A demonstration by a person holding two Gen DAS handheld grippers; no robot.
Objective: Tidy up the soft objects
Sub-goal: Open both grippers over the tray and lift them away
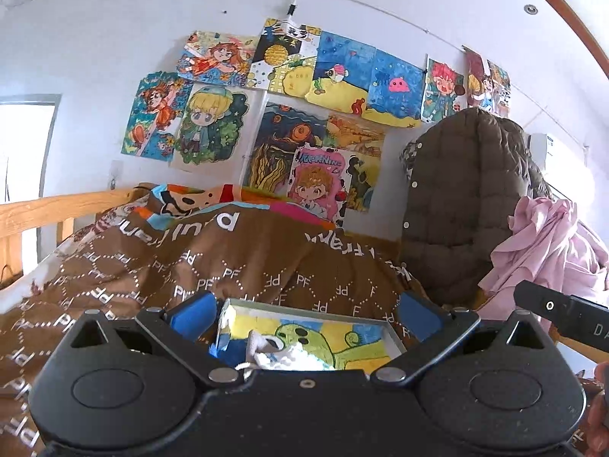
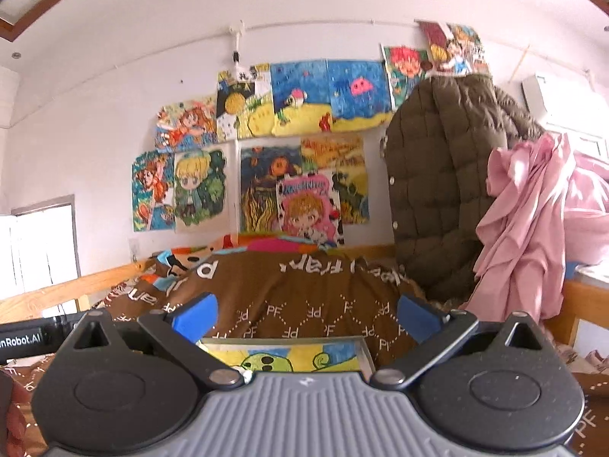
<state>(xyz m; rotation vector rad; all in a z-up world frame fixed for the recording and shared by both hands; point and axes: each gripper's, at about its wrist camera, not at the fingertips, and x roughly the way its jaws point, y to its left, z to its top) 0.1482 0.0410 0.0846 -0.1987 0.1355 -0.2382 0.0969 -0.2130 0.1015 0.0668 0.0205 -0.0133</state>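
Both grippers empty: left gripper point(image 1: 304, 314) and right gripper point(image 2: 306, 316) stand with jaws spread wide, nothing between the blue pads point(image 1: 192, 314). Both point level across the bed.

The soft things lie ahead: a brown quilt point(image 1: 236, 266) heaped on the bed, a pink cloth point(image 2: 525, 228) draped at right beside a puffy brown coat point(image 2: 445, 175).

My read: you're between grabs. Pick one piece and dip the jaws to pinch a thick fold, not a flat stretch. Steer clear of the painted box point(image 1: 308, 335) just under the fingers (rigid, with white fluff inside).

Quilt: slick, printed, bulky. Coat: stitched in soft squares. Pink cloth: thin, crumpled, likely to slide.
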